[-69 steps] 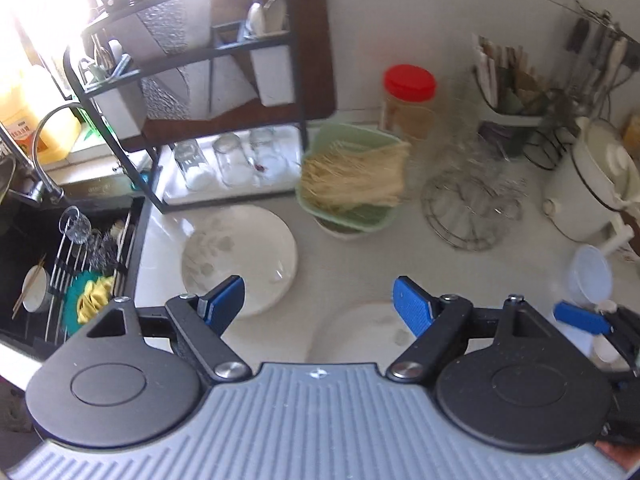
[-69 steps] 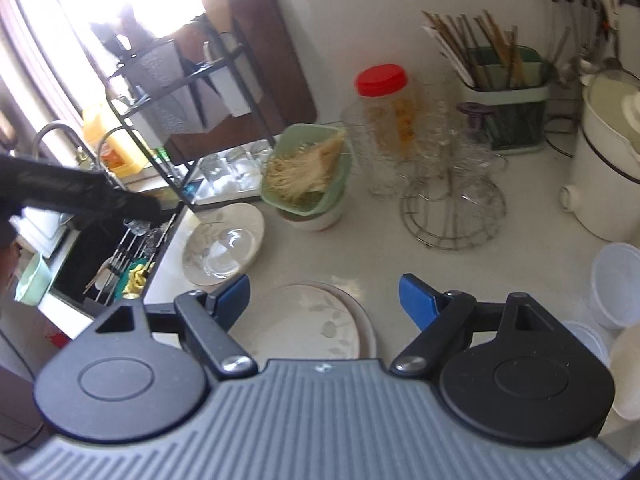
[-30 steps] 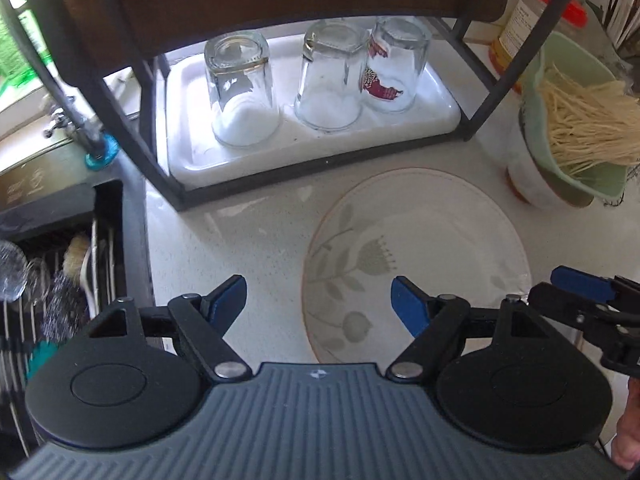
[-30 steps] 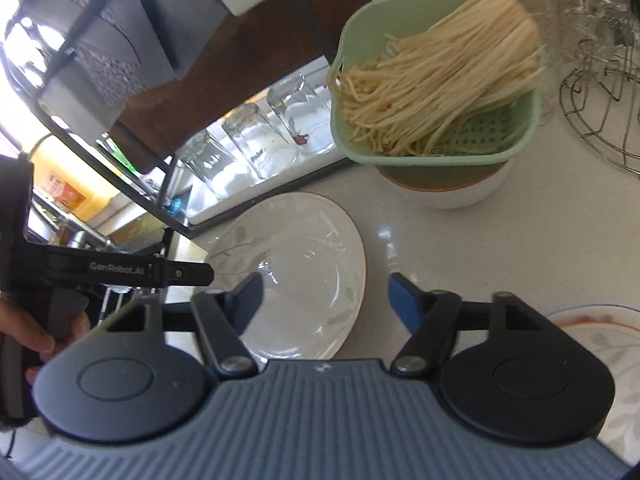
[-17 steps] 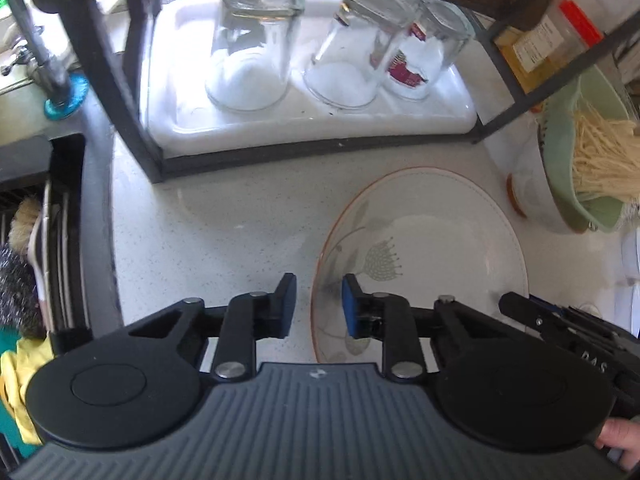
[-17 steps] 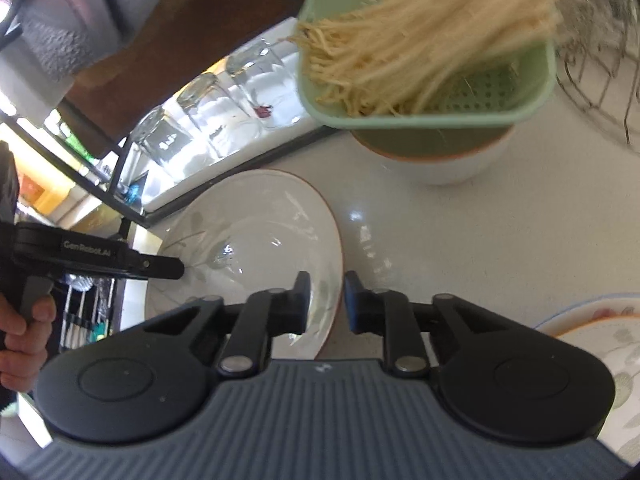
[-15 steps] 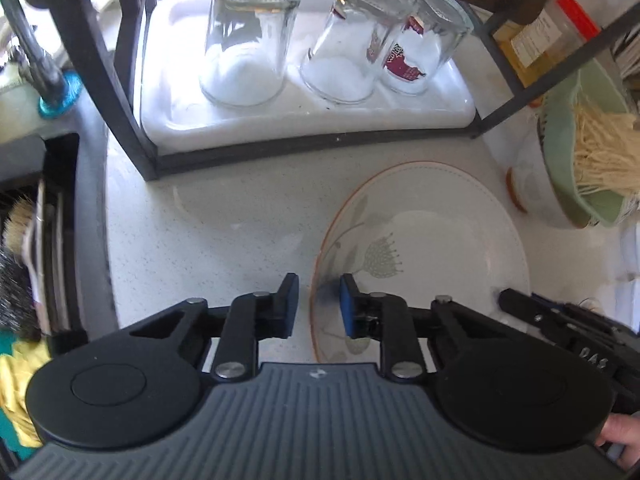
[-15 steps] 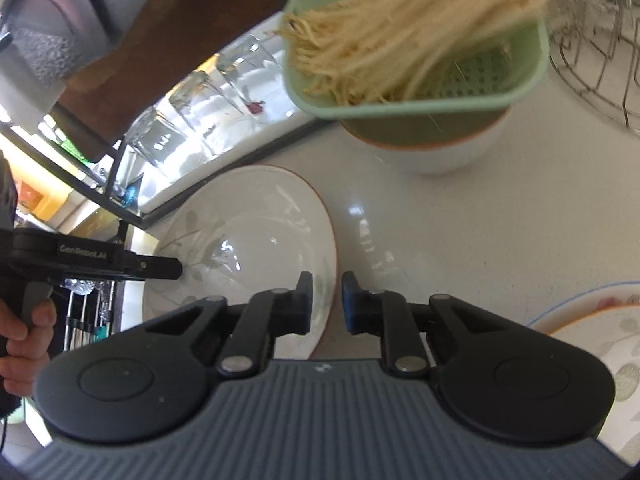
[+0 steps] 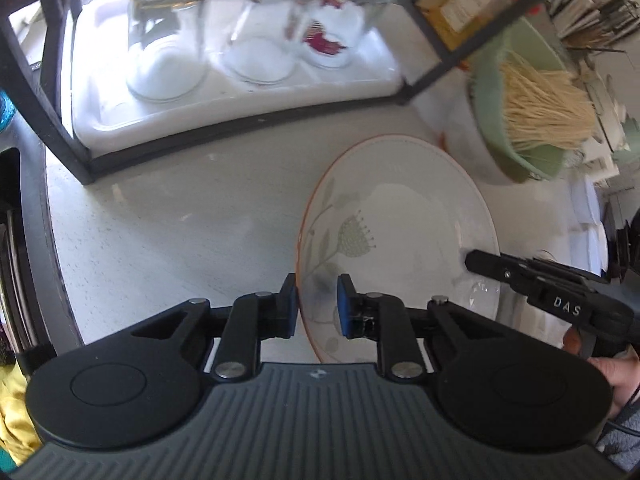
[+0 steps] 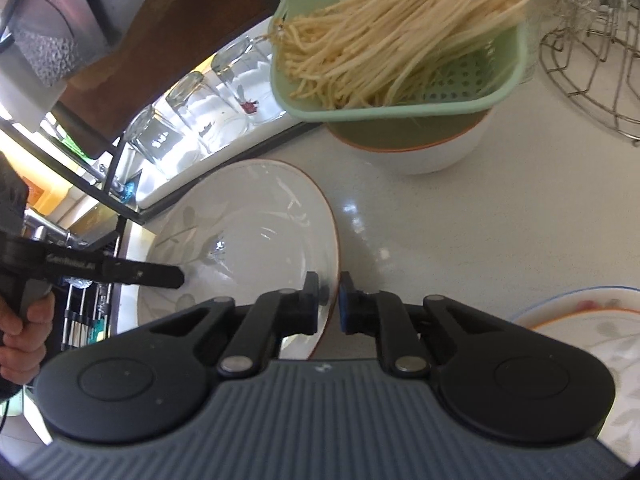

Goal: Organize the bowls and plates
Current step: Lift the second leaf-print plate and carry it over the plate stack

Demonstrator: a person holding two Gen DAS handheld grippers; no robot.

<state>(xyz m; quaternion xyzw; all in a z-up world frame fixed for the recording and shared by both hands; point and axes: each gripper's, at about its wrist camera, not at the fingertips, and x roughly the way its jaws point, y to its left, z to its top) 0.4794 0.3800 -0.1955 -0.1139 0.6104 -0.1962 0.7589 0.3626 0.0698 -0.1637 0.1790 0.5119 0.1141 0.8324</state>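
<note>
Pinching opposite rims of the plate (image 9: 400, 216), the left gripper (image 9: 317, 305) and right gripper (image 10: 329, 303) share its weight, probably for a level lift.

Plate (image 9: 400, 220) on counter (image 9: 180, 232), glasses (image 9: 168, 40) behind, colander (image 10: 400, 40) in bowl (image 10: 420, 152)

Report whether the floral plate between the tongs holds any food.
Empty: the floral plate shows only its bare white surface and leaf print.

place: home kitchen | surface: speckled white stone countertop (image 9: 168, 232) | evidence: upturned clear drinking glasses (image 9: 166, 36) on white drain tray (image 9: 240, 108) under black metal rack; pale green plastic colander (image 10: 400, 36) of noodles; floral-print white ceramic plate (image 9: 400, 232)
</note>
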